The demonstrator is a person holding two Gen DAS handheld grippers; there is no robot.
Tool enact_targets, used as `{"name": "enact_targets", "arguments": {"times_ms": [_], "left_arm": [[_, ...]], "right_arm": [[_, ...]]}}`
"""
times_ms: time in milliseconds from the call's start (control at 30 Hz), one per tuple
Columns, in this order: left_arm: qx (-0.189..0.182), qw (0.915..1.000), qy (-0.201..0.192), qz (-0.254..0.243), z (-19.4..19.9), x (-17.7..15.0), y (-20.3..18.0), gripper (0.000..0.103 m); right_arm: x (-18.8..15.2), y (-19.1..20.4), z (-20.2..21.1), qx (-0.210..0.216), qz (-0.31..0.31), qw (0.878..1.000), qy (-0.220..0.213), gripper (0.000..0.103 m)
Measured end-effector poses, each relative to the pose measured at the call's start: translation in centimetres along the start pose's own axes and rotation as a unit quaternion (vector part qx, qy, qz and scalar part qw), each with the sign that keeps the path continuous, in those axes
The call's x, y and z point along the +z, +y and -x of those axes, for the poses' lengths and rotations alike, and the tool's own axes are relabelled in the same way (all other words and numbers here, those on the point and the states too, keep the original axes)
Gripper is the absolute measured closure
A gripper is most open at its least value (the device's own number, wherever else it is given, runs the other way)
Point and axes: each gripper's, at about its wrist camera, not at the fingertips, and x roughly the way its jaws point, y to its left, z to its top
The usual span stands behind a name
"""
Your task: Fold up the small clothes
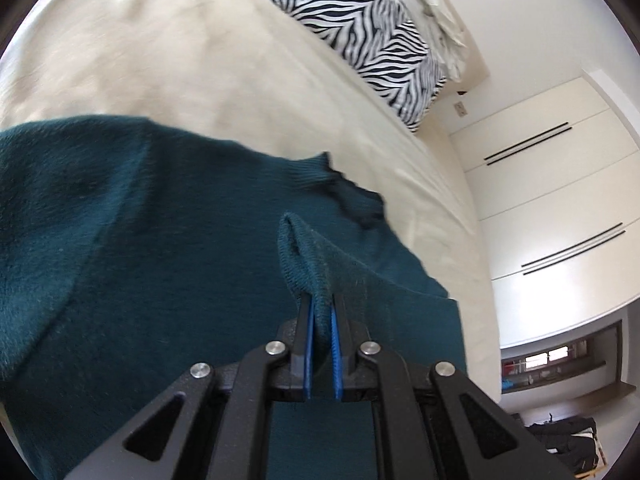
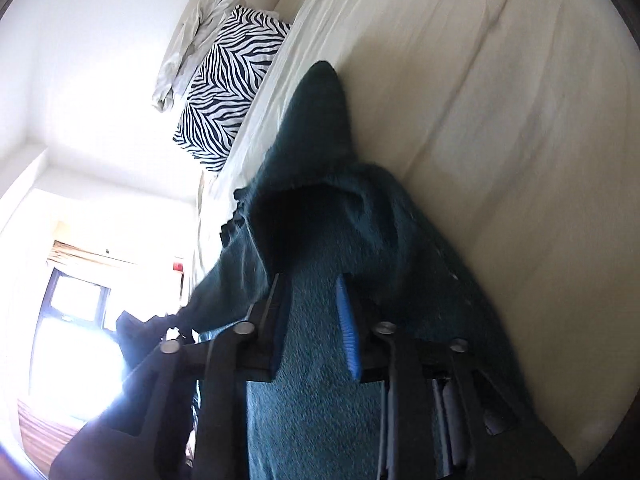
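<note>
While both claws grip the teal sweater [image 1: 132, 248], it hangs above the cream bed sheet [image 1: 168, 52]. Left gripper [image 1: 321, 304]: pads pinched together on a ribbed edge fold, frame centre. Right gripper [image 2: 316, 292]: cloth fills the gap between its fingers, apparently clamped. In the right view the garment's long axis runs from lower centre up toward the zebra pillow [image 2: 228, 88]. Judgement: next move lays it flat on the sheet.
</note>
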Motion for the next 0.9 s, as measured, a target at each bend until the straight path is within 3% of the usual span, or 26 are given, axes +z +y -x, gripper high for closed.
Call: {"name": "enact_targets", "arguments": {"times_ms": [67,167,333,500,667,800,900], "left_arm": [[0.006,1.0,-0.001,-0.005,-0.2,-0.3,0.1,0.095],[0.012,0.9998,0.001,-0.017,-0.6,-0.8,-0.1,0.095],[0.009,0.9999,0.0,-0.007,-0.2,-1.3,1.3,0.095],[0.012,0.9999,0.004,-0.004,-0.2,-2.2,2.3,0.095],[0.003,1.0,0.002,0.008,-0.4,-2.1,2.8,0.095],[0.0,0.9999,0.003,0.012,-0.3,-1.9,3.0,0.094],[0.002,0.9997,-0.003,0.025,0.1,-1.9,3.7,0.082]], "right_arm": [[0.2,0.5,0.2,0.012,-0.001,1.0,-0.009,0.052],[0.9,1.6,0.2,0.017,-0.007,0.999,-0.028,0.039],[2.9,2.0,-2.0,0.031,-0.038,0.998,-0.031,0.037],[4.8,0.9,-0.9,0.025,-0.063,0.994,-0.09,0.038],[5.3,-0.5,-0.9,0.044,-0.068,0.993,-0.085,0.04],[4.7,-0.1,-0.2,0.032,-0.043,0.996,-0.07,0.038],[3.7,0.5,0.8,0.016,-0.043,0.998,-0.043,0.038]]}}
